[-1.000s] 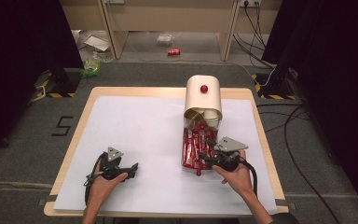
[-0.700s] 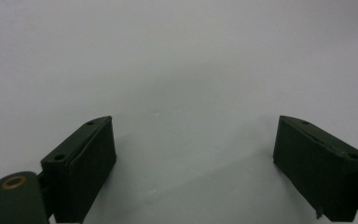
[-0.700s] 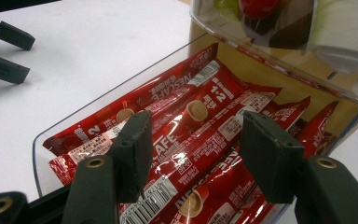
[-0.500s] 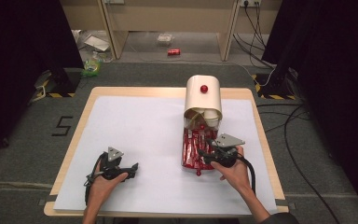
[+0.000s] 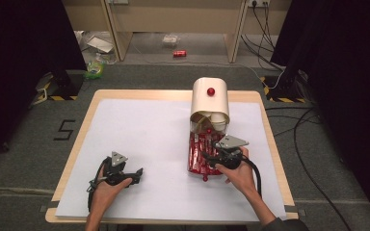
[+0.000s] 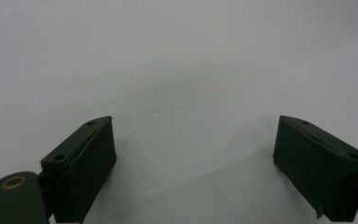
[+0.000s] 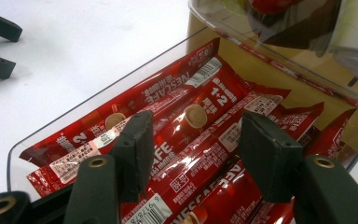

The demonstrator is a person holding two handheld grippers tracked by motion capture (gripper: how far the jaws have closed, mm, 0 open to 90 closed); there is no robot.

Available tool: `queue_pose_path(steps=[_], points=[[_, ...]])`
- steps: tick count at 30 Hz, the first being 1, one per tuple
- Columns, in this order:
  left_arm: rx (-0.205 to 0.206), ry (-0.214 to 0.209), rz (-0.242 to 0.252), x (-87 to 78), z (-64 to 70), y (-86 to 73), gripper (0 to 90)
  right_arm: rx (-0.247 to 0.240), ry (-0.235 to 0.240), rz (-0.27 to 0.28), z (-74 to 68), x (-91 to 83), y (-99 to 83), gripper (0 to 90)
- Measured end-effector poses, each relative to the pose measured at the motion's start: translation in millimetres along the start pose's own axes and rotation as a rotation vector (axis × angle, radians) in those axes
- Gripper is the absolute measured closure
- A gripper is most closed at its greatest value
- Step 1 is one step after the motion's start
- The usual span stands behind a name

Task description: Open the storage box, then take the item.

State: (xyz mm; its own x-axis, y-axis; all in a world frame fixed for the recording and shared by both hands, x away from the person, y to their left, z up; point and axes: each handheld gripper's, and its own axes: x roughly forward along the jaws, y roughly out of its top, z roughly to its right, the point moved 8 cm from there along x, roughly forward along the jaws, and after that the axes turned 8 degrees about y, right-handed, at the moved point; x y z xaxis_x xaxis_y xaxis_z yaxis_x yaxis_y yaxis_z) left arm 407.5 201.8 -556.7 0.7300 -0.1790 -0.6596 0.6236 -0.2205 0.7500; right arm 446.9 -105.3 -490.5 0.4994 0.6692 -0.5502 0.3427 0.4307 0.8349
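Note:
Several red Nescafe coffee sachets [image 7: 200,116] lie side by side in a clear plastic tray [image 7: 32,140], seen in the high view as a red pile [image 5: 197,156] below a cream dispenser. My right gripper [image 7: 193,128] hovers just above them, open, its jaws either side of one sachet. In the high view that right gripper [image 5: 208,158] sits over the tray's right half, held by a hand. My left gripper [image 5: 137,173] rests low at the front left, open over the white sheet [image 6: 177,70] with nothing between its jaws.
A cream dispenser [image 5: 210,103] with a red knob [image 5: 211,91] stands behind the tray, white cups showing in its mouth. The white sheet [image 5: 144,134] covers a wooden table [image 5: 82,125]. Cables and litter lie on the floor beyond.
My right gripper has crept a little left and forward over the sachets. The left gripper has stayed put.

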Motion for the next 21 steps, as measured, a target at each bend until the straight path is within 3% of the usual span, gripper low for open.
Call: queue_pose_path(steps=[21], points=[[-0.002, 0.000, 0.002, -0.1, 0.0, 0.0, 12.3, -0.001, -0.009, -0.035, -1.2, 5.2, -1.8, 47.5]])
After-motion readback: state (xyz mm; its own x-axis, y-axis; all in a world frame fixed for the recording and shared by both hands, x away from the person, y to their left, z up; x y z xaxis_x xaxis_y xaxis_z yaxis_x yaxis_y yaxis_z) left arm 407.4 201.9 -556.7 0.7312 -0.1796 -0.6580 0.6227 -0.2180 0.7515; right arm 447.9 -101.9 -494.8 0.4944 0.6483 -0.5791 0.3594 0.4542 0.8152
